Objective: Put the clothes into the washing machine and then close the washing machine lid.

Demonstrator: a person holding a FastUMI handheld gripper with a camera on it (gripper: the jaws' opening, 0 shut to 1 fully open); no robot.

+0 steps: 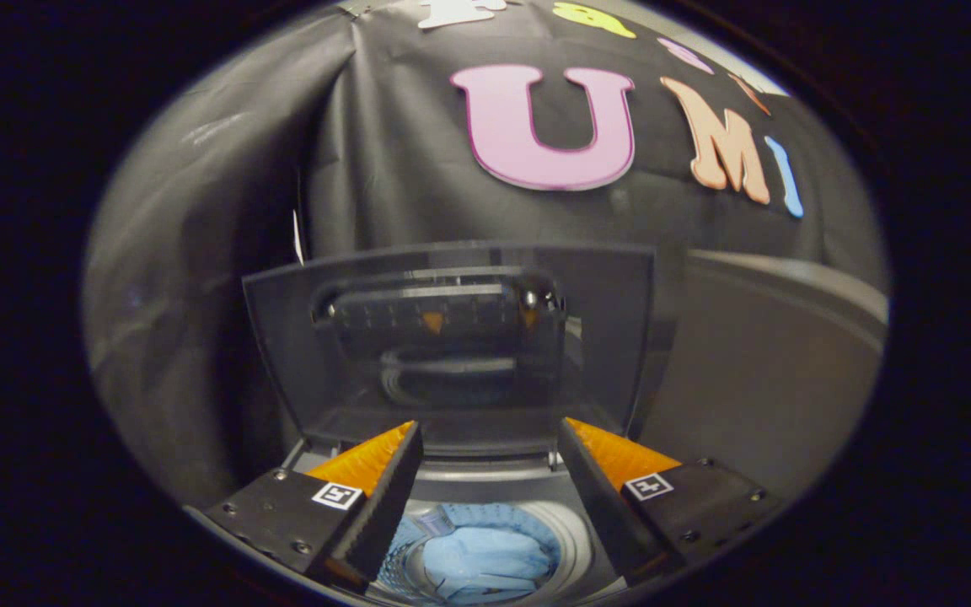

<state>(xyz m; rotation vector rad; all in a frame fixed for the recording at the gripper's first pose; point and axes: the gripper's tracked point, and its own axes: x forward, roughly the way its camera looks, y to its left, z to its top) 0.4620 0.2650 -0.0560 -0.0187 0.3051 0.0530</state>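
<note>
Looking down along the fingers, we are seeing the gripper hanging over the washing machine in the lower middle of the frame, its fingers standing well apart and clamping nothing. Between them, at the bottom centre, the round drum opening is showing, and light blue clothes are lying inside it, below the fingertips. The drum's lower edge is being cut off by the bottom of the view, so we cannot tell how full it is.

Beyond the fingers, in the centre of the frame, the washing machine lid is standing upright and open, its hinge line running just behind the fingertips. Its dark glossy panel is reflecting the gripper's body, which is making the surface hard to read. The lid's top edge is leaving open room above it, up to the black cloth wall filling the upper half of the frame.

At centre right, a grey curved panel is standing just beside the lid; we cannot tell what it belongs to. Each finger is carrying a small square black-and-white marker, a pattern and not readable writing. We are making out no brand or label on the machine.
</note>
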